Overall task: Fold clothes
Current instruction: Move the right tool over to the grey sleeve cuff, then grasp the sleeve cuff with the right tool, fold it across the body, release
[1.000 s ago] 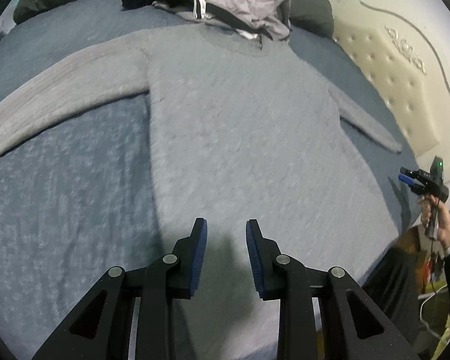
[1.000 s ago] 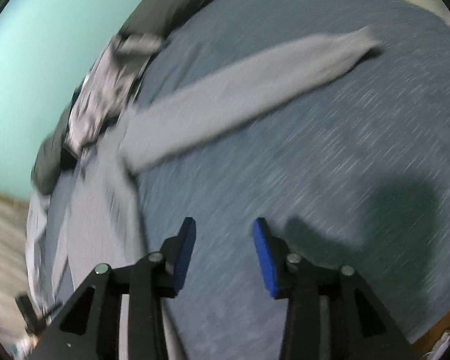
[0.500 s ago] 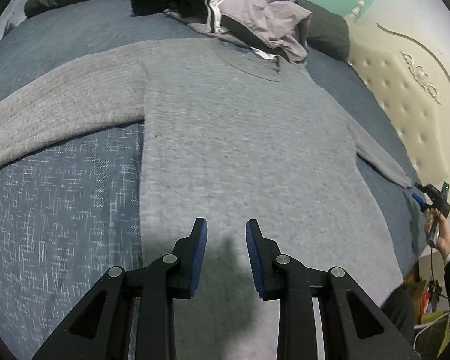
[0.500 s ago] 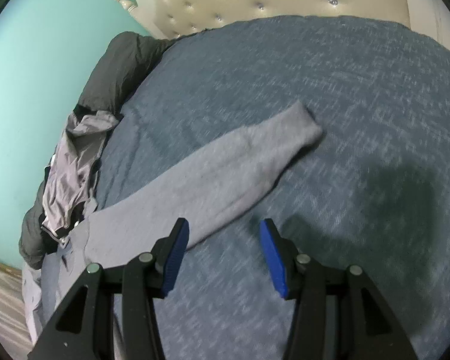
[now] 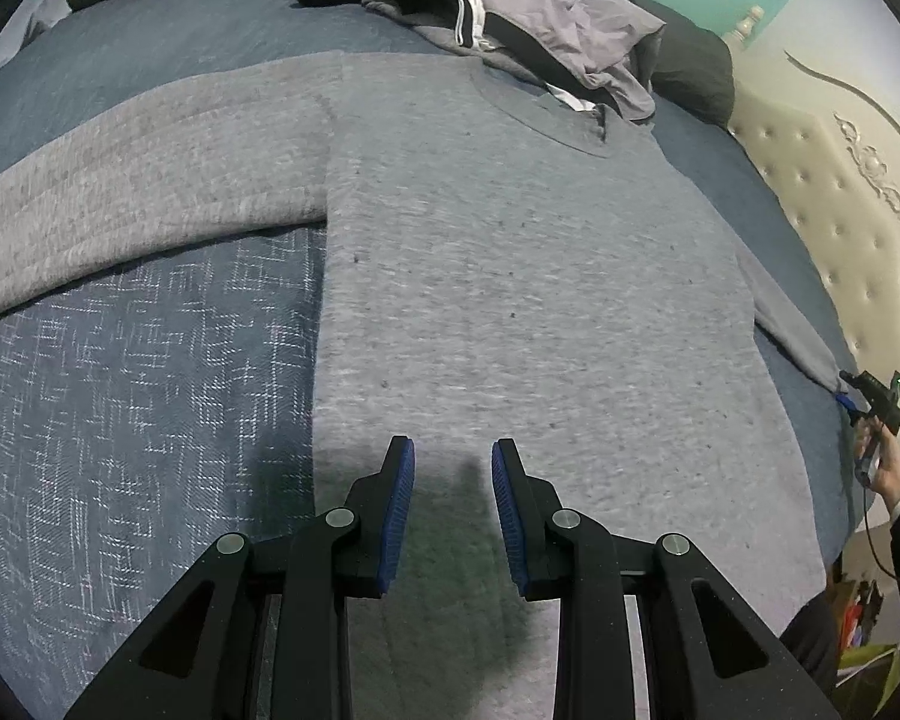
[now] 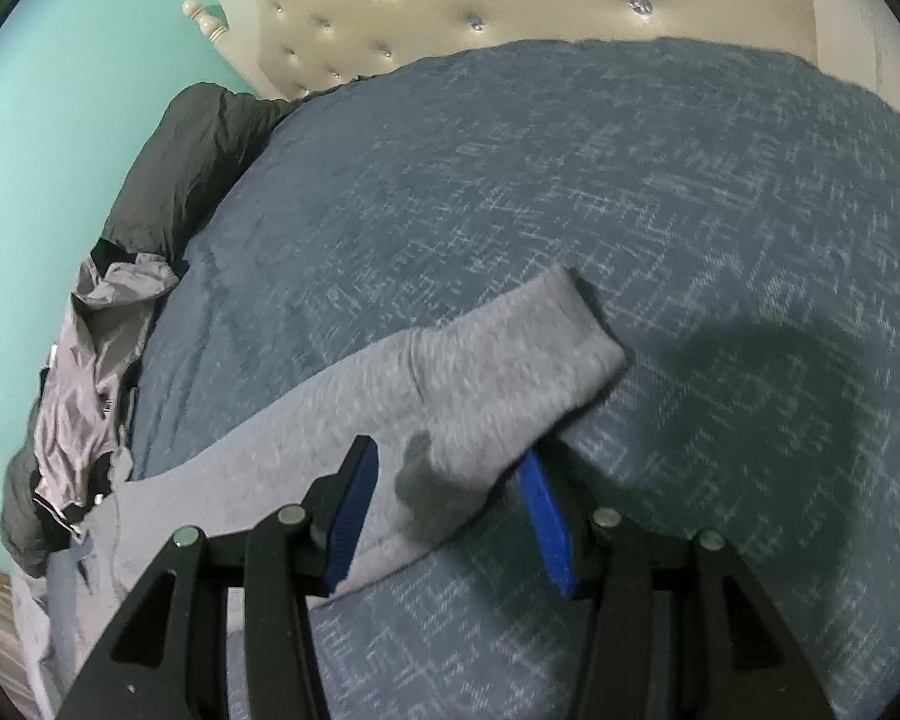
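Room: a bedroom with a teal wall and a cream tufted headboard behind the bed.
Bed: a blue-grey woven bedspread covers it; this is the landmark for everything below.
Sweater: a grey long-sleeved sweater lies flat, front up, across the middle of the bedspread, both sleeves stretched out to the sides, collar toward the far edge.
Clothes pile: a heap of black, white-striped and pale lilac garments sits at the far edge of the bedspread, overlapping the sweater's collar.
Pillow: a dark pillow lies beside the pile, by the headboard.
Right sleeve: its cuff rests on the bedspread near the headboard side.
Left claw: the left claw hovers over the sweater's lower hem area, fingers apart, nothing between them.
Right claw: the right claw straddles the sleeve just behind the cuff, fingers parted with cloth between them; whether the pads press on the cloth I cannot tell.
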### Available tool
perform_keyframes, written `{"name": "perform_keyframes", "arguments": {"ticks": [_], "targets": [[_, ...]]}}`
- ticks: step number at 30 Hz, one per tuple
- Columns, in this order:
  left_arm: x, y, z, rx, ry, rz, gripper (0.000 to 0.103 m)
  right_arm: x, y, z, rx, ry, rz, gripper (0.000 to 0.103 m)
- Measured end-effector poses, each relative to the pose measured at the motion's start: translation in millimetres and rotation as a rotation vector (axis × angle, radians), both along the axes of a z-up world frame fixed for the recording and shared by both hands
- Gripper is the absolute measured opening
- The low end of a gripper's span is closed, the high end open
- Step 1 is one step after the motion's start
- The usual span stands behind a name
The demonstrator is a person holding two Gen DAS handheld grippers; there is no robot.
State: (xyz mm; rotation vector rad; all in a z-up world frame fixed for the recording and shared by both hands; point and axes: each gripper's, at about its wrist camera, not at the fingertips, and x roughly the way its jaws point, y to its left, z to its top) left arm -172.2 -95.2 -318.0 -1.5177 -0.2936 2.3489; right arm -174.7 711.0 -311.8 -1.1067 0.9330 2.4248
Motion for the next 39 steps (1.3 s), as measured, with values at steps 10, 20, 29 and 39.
{"name": "perform_keyframes", "arguments": {"ticks": [10,20,29,39], "targets": [[-1,-11,5,0.008,0.016,0.028,0.029,-6,-11,18,0.095,0.044,0.042,0.009],[-1,-16,20,0.011,0.038,0.034,0.029,-11,-32,53,0.142,0.105,0.108,0.008],[1,-9,30,0.015,0.055,0.015,0.029,-17,-80,96,0.156,0.188,0.237,0.008],[8,-3,35,0.017,0.069,-0.001,0.029,-32,-192,148,0.161,0.273,0.472,0.007]]}}
